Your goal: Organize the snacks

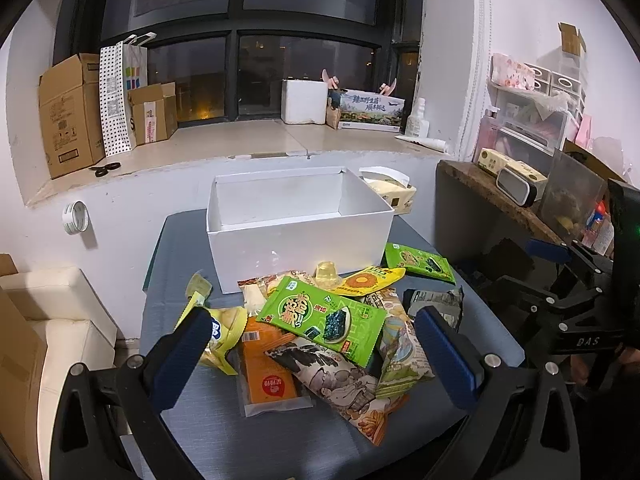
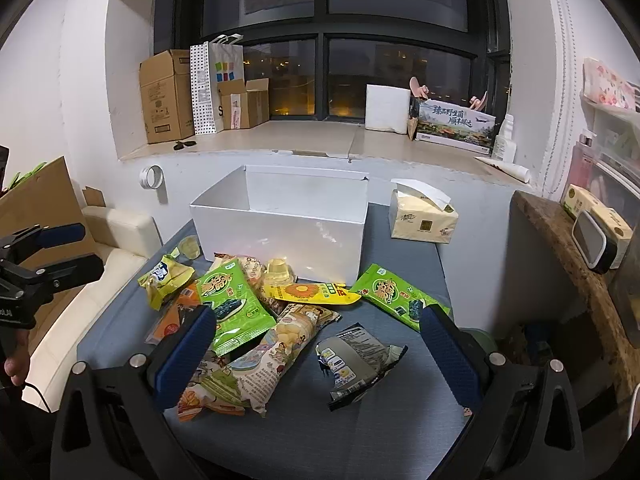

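Both wrist cameras looked forward and down past their own fingers, close over the grey table. They shared the white box and snack pile mid-frame.

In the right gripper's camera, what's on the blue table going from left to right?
Small yellow bag → green seaweed pack → yellow flat packet → second green seaweed pack → tissue pack.

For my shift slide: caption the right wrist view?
Open right tool hovers over snack packets piled before an empty white box on the grey table.
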Tool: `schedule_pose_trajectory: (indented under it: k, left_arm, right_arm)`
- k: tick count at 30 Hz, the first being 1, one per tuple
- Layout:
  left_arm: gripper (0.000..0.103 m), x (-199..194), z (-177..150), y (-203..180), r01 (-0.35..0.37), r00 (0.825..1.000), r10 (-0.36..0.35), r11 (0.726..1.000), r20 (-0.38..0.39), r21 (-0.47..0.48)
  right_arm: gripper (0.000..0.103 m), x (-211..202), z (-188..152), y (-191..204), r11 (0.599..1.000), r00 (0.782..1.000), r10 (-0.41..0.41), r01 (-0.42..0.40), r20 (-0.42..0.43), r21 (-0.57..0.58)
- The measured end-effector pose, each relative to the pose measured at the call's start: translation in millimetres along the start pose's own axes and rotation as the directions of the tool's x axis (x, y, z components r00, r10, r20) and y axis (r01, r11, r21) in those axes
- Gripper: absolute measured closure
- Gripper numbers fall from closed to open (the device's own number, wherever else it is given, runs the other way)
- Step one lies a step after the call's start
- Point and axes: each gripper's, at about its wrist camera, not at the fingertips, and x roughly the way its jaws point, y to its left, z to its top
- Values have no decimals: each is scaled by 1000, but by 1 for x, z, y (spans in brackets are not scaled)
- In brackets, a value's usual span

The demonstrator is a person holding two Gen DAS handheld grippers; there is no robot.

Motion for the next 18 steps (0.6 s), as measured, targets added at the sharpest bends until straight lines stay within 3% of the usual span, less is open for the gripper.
schedule_pose_trajectory:
  k: [18]
  left_arm:
    - [0,0,-1,1,-11,1000,11,1000,-6,2]
  right_arm:
    - [0,2,-1,4,1000,1000,13,-13,-6,-14]
